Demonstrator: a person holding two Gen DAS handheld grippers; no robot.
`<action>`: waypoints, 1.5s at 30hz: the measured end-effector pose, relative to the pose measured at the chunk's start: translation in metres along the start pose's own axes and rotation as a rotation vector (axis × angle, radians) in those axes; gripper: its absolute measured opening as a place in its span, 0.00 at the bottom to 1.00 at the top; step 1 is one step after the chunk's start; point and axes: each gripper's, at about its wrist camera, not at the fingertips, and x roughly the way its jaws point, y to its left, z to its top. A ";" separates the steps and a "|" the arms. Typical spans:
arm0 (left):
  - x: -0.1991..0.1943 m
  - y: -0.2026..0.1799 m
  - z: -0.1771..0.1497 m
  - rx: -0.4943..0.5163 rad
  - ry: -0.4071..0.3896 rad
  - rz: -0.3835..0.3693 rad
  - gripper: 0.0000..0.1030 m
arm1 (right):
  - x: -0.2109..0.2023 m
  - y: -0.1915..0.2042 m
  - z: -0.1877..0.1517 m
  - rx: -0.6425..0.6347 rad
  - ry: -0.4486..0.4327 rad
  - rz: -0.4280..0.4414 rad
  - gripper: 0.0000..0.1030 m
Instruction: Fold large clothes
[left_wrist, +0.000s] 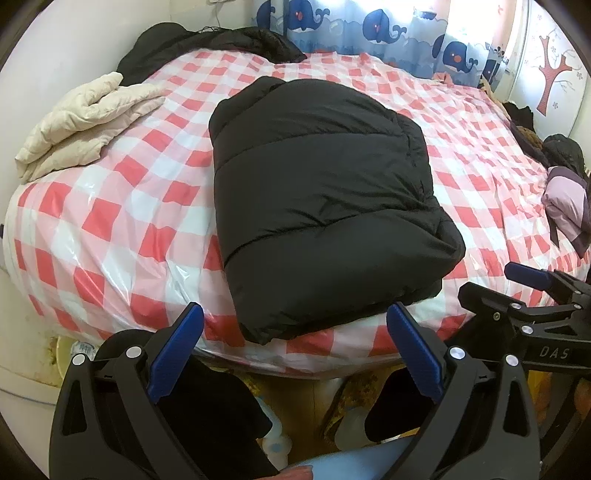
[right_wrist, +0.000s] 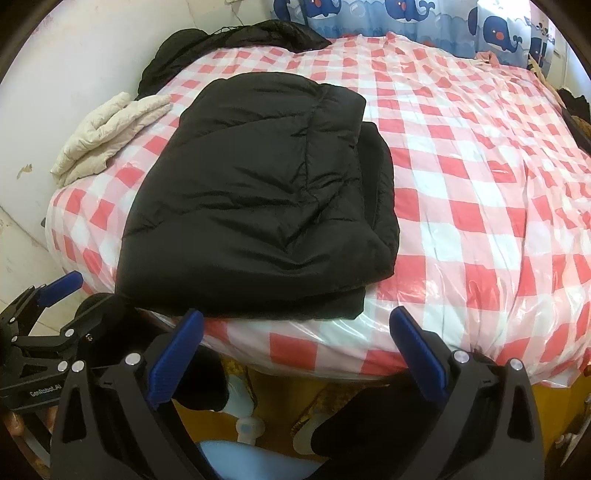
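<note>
Black puffer jacket (left_wrist: 325, 199): folded into a thick rectangular bundle, laid at the near edge of the bed (left_wrist: 122, 206), on its red-and-white checked plastic cover. Left gripper (left_wrist: 295, 354): jaws spread wide, empty, held just short of the bundle. Right gripper (right_wrist: 295, 354): jaws likewise apart, gripping nothing. Cream quilted garment (left_wrist: 85, 122): folded, near the wall. Whale-print curtain (left_wrist: 376, 26): behind the bed.

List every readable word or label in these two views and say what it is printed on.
"DAS": white letters on the right gripper body, seen in the left wrist view.
"GenRobot.AI": white letters on the left gripper body, seen in the right wrist view.
No text shows on the black jacket or the checked bed cover.
</note>
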 end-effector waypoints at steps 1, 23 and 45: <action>0.001 0.000 -0.001 0.000 0.003 -0.002 0.92 | 0.000 0.000 0.000 -0.003 0.003 -0.003 0.94; 0.008 0.004 -0.002 -0.002 0.019 -0.006 0.92 | 0.005 0.004 -0.003 -0.029 0.021 -0.052 0.94; 0.005 0.007 -0.002 -0.001 0.010 -0.002 0.92 | -0.008 -0.002 0.002 -0.020 -0.009 -0.062 0.94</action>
